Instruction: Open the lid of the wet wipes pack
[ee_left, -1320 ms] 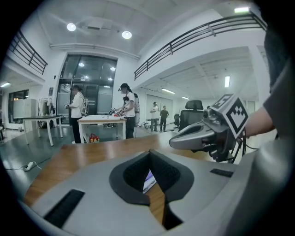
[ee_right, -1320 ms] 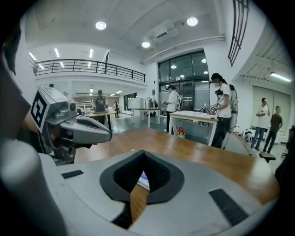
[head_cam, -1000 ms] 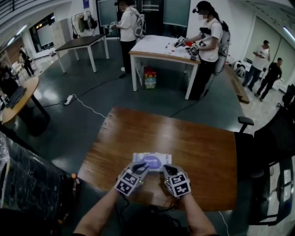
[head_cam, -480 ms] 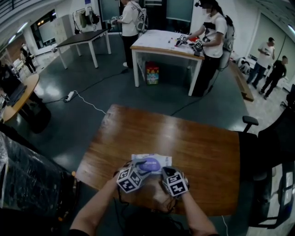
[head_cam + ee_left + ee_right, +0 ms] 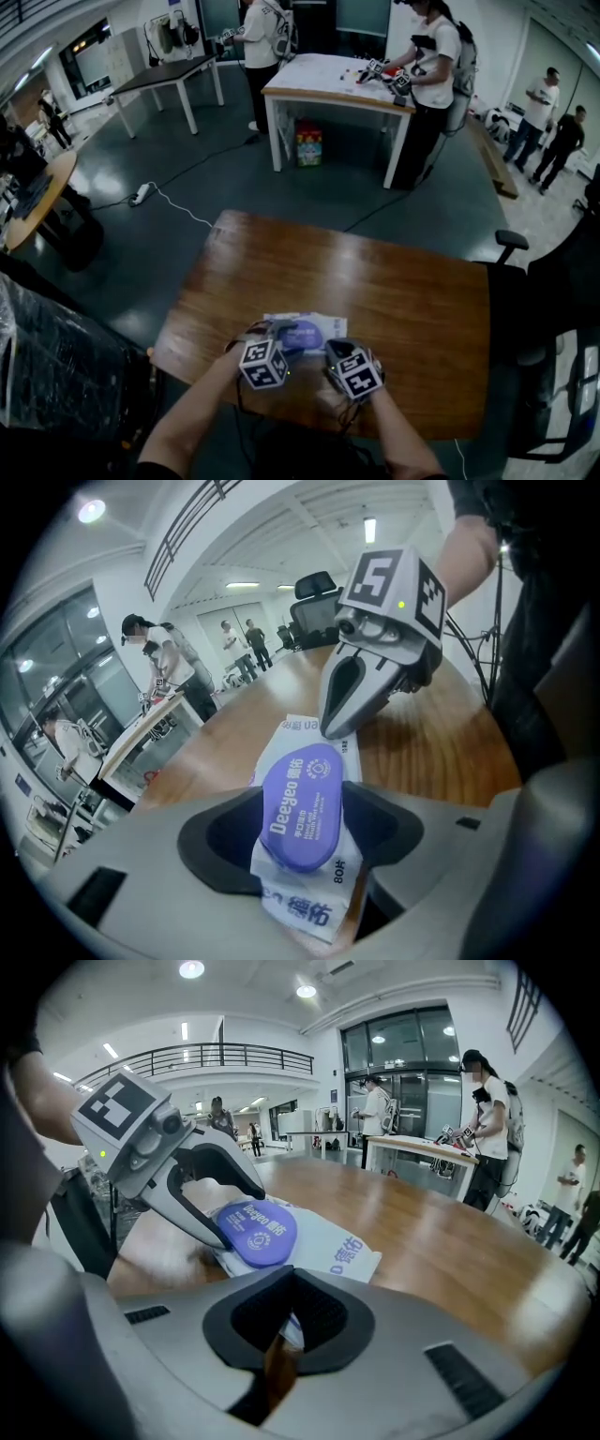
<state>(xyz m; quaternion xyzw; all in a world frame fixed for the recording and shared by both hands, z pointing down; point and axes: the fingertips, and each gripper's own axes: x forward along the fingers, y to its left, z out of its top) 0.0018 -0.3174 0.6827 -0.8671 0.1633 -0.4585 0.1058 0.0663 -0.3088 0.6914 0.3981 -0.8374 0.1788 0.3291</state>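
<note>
Counted: one wet wipes pack [image 5: 337, 1246], one purple lid [image 5: 302, 803] on it, one wooden bench [image 5: 375, 281], one power strip [image 5: 141, 199] on the floor [image 5: 281, 202]

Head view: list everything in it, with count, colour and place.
wooden table: one, brown, nearest.
pack: one, white with purple lid, on its near edge.
white table: one, far centre.
dark table: one, far left.
box: one, multicoloured, under white table.
power strip: one, white, floor, left.
chair: one, black, right of wooden table.
people: at least five, background.
left tool: one, grey, jaws opening around lid.
right tool: one, grey, shut on pack's edge.
</note>
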